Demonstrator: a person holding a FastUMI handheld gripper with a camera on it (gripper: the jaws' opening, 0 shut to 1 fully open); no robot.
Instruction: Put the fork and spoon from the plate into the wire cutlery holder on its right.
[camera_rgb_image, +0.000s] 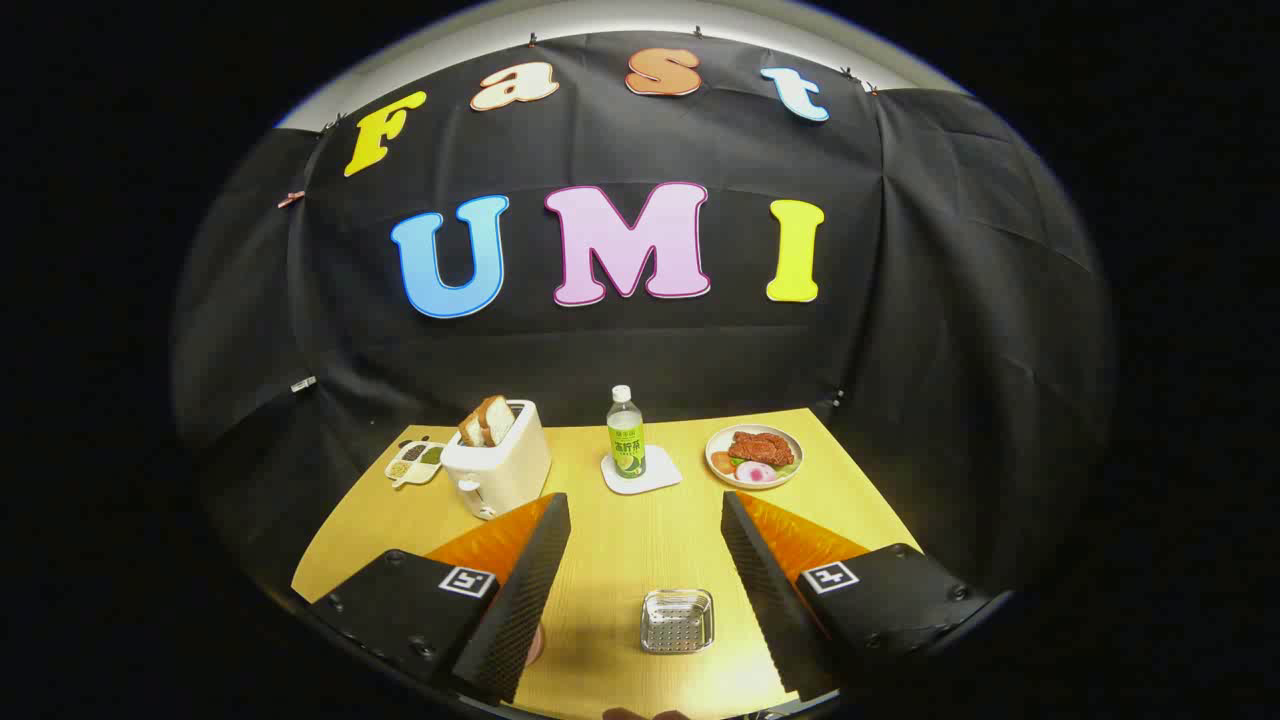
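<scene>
From the gripper view, the gripper (645, 520) hangs above the near part of a yellow wooden table (640, 540); its 2 fingers (525, 590) stand wide apart with bare tabletop between them, gripping nothing. The landmark here is the wire cutlery holder (677, 620), a small shiny mesh basket sitting low between the fingers, nearer the right-hand one and just beside its inner edge; it looks empty as far as I can tell. On the far side of the left-hand finger from the holder, a small pinkish curved edge (537, 645) peeks out beside that finger's base; it could be the rim of the plate, but too little shows to say, and I cannot make out a fork or spoon from here. Well beyond the holder, straight back toward the black cloth wall (640, 350), a green-labelled bottle (626, 433) with a white cap stands upright on a white coaster (642, 472); further from the holder to the back left stands a white toaster (498, 460) with slices of bread (487, 420) sticking up out of it; just past the toaster lies a small divided dish (415, 463) of seasonings; to the back right of the holder sits a round plate of food (754, 455), meat with some sliced vegetables.
</scene>
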